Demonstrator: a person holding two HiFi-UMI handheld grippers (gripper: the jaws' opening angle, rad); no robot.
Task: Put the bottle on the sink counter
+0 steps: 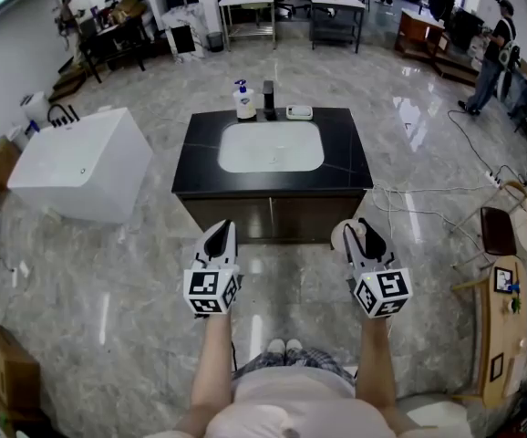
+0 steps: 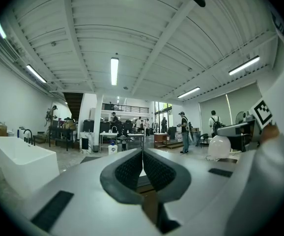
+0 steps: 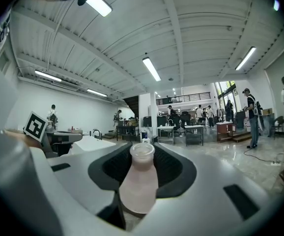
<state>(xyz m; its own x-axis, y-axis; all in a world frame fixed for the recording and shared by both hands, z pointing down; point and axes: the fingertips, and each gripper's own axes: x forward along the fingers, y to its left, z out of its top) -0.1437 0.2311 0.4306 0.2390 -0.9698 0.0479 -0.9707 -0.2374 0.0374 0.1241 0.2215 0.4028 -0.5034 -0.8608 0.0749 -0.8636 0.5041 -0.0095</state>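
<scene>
The sink counter (image 1: 200, 158) is a black top with a white basin, standing straight ahead of me on the marble floor. My right gripper (image 1: 364, 232) is shut on a pale pinkish bottle (image 3: 138, 183) with a round cap. The bottle points forward between the black pads and shows as a pale shape (image 1: 340, 236) in the head view. The right gripper (image 3: 143, 154) is level with the counter's front right corner, a little short of it. My left gripper (image 1: 219, 238) is near the front left, and its jaws (image 2: 142, 155) meet with nothing between them.
At the counter's back edge stand a soap pump bottle (image 1: 243, 101), a black faucet (image 1: 269, 99) and a soap dish (image 1: 299, 112). A white bathtub (image 1: 81, 162) is at the left. Cables (image 1: 428, 199), a stool (image 1: 498, 231) and a wooden table (image 1: 501, 327) are at the right.
</scene>
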